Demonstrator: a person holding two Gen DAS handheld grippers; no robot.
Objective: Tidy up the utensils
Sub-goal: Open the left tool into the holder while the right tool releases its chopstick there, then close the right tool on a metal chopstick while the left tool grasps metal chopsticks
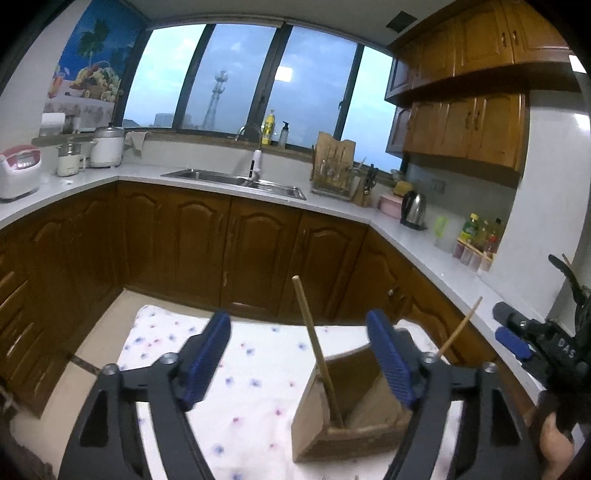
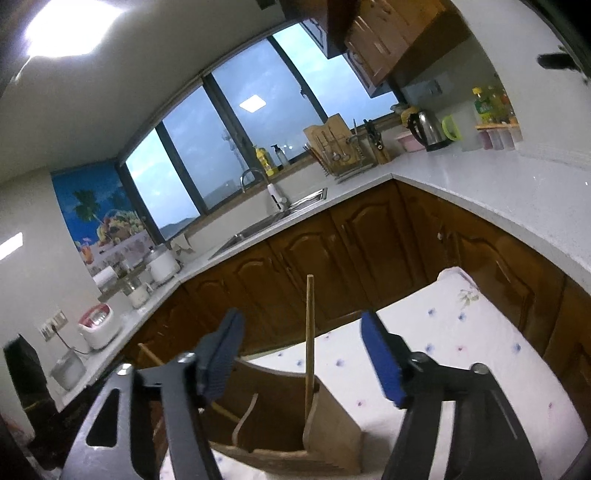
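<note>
Now both grippers, left (image 1: 297,365) and right (image 2: 301,363), stand wide open and empty over the wooden holder (image 1: 351,417), where each thin, light, stiff chopstick (image 1: 317,347) leans upright, best pinched mid-shaft.

1. My right wrist view has a ceiling lamp (image 2: 68,27) blown out to pure white in its top left corner; it washes the wall near it.
2. Both feeds show that lamp mirrored as a small bright square in the window (image 1: 258,81), where dusk sky gives a cold blue cast.
3. The cupboards (image 1: 207,243) under the worktop sit dim, with grainy detail.
4. The fisheye bends straight edges strongly and darkens the corners to black.
5. The flowered cloth (image 1: 251,369) is soft and slightly smeared near the bottom edge.
</note>
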